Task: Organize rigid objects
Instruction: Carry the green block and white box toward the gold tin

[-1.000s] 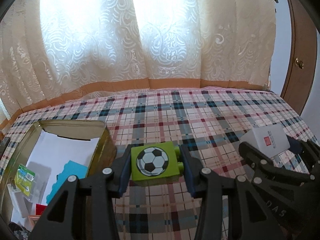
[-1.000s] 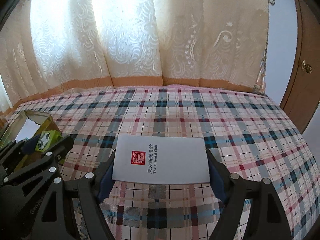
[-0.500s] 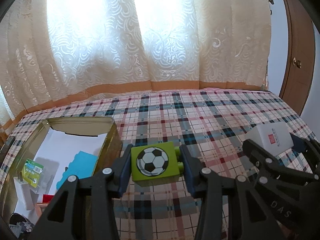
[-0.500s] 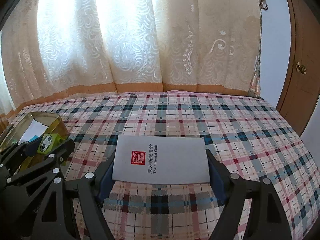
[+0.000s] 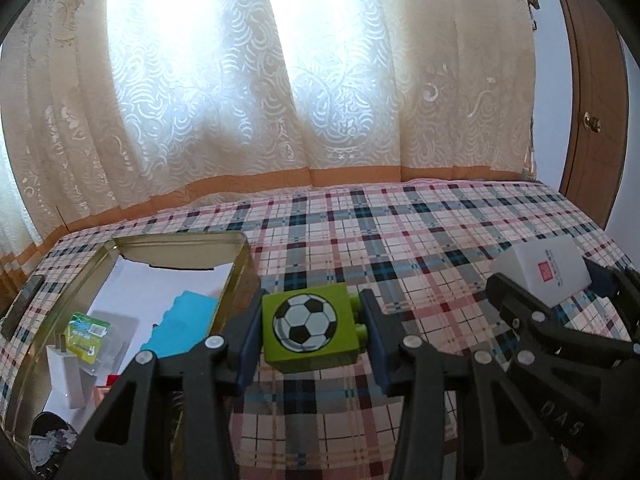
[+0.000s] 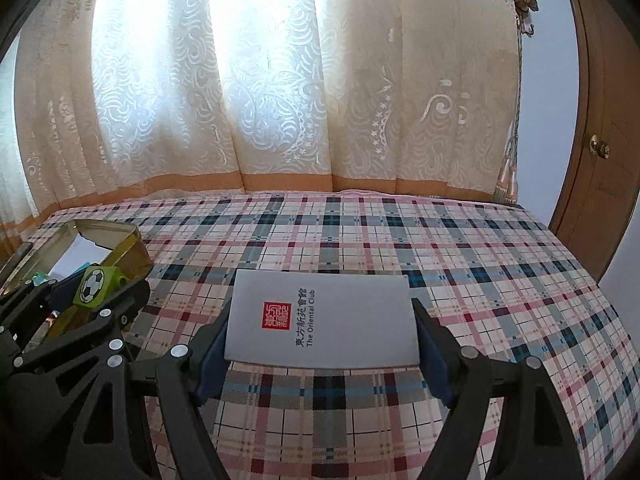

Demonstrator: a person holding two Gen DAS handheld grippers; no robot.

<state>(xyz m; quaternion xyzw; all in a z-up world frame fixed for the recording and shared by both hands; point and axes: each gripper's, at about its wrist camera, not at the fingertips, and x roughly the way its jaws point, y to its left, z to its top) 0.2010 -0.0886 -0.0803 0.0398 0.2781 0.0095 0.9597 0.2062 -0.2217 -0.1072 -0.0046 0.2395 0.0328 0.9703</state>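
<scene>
My left gripper (image 5: pixel 310 330) is shut on a green toy block with a football picture (image 5: pixel 309 327) and holds it above the plaid cloth, just right of a gold tin box (image 5: pixel 244 256). My right gripper (image 6: pixel 322 334) is shut on a flat white box with a red seal (image 6: pixel 322 320), held above the cloth. In the left wrist view the white box (image 5: pixel 546 274) and the right gripper show at the right. In the right wrist view the green block (image 6: pixel 96 290) and the tin (image 6: pixel 132 246) show at the left.
The tin holds a blue piece (image 5: pixel 186 326), a small green packet (image 5: pixel 86 334), a white adapter (image 5: pixel 66 376) and other small items. A dark flat object (image 5: pixel 24 306) lies left of the tin. Lace curtains (image 5: pixel 280 100) hang behind; a wooden door (image 6: pixel 604 140) stands at the right.
Both grippers have risen and drawn back a little with their objects still held. More of the tin's inside and of the curtains now shows.
</scene>
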